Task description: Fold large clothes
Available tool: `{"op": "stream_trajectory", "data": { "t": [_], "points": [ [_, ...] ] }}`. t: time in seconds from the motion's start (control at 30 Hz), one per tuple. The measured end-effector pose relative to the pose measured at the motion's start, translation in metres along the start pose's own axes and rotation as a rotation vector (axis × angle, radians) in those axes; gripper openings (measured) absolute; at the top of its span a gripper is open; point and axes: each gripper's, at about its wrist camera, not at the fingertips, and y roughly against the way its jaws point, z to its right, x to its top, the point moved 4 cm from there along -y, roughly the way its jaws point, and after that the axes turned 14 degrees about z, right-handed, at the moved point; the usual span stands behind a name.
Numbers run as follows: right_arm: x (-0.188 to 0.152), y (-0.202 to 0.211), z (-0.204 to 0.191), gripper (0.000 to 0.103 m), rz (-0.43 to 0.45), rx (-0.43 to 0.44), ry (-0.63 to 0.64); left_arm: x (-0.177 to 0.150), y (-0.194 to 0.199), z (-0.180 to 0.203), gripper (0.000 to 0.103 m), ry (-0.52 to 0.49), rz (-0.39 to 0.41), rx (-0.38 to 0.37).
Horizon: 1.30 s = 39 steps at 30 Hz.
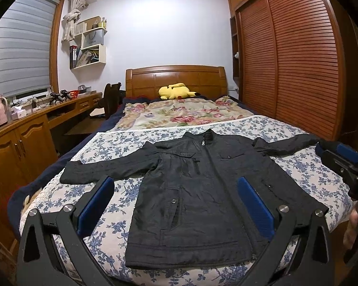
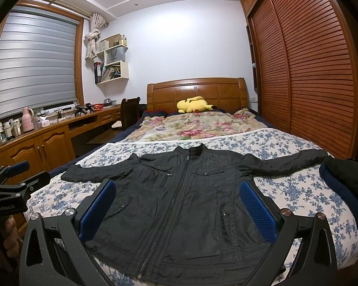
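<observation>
Lengthwise, jacket (image 1: 191, 190) lies collar toward headboard (image 1: 176, 78), sleeves outspread.

Jacket (image 1: 193, 190) flat on bed (image 1: 310, 174), plush toy (image 1: 176, 91) behind

both grippers, left gripper (image 1: 175, 205) and right gripper (image 2: 177, 211), hang wide open above the jacket (image 1: 191, 190), holding nothing
</observation>
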Motion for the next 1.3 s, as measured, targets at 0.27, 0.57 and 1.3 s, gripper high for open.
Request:
{"op": "stream_trajectory", "data": {
  "t": [0.27,0.57,1.3],
  "points": [
    [0.0005,0.0006,0.0008,0.103,0.001,0.004,-0.002,-0.0014,-0.0001,0.0006,0.103,0.003,0.000,0.000],
    [0.0002,0.0003,0.0004,0.103,-0.001,0.006,-0.002,-0.0006,-0.0011,0.0016,0.103,0.003,0.001,-0.003],
    [-0.0010,0.0015,-0.0009,0.103,-0.004,0.010,-0.005,-0.0042,-0.0024,-0.0034,0.103,0.018,0.005,-0.001]
  ]
}}
